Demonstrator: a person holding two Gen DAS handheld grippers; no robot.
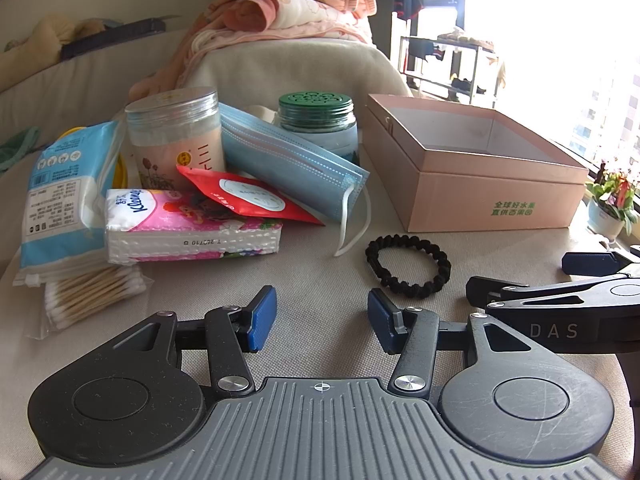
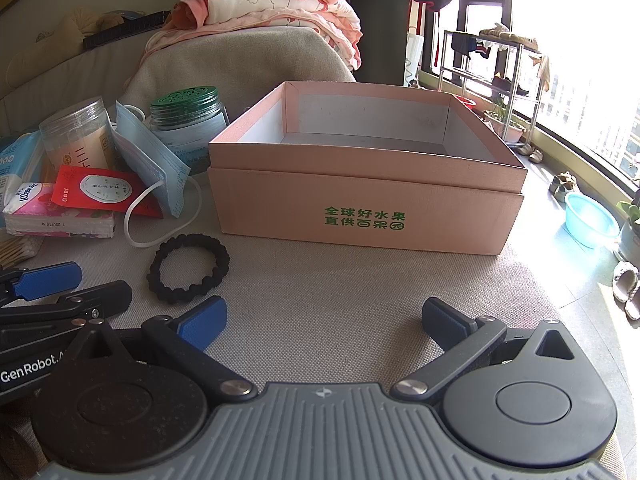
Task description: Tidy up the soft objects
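Left claw (image 1: 322,318) part open, empty, above couch; right claw (image 2: 322,322) wide, empty; black hair tie (image 1: 408,266) just ahead.

On the cushion (image 2: 340,292), the open box (image 2: 368,168) sits toward the right edge. The hair tie (image 2: 188,266) lies before its left corner. Left of the box, a face mask (image 1: 296,160) leans against two jars (image 1: 176,136); a tissue pack (image 1: 188,224) lies before them, cotton swabs (image 1: 92,292) at the left front.
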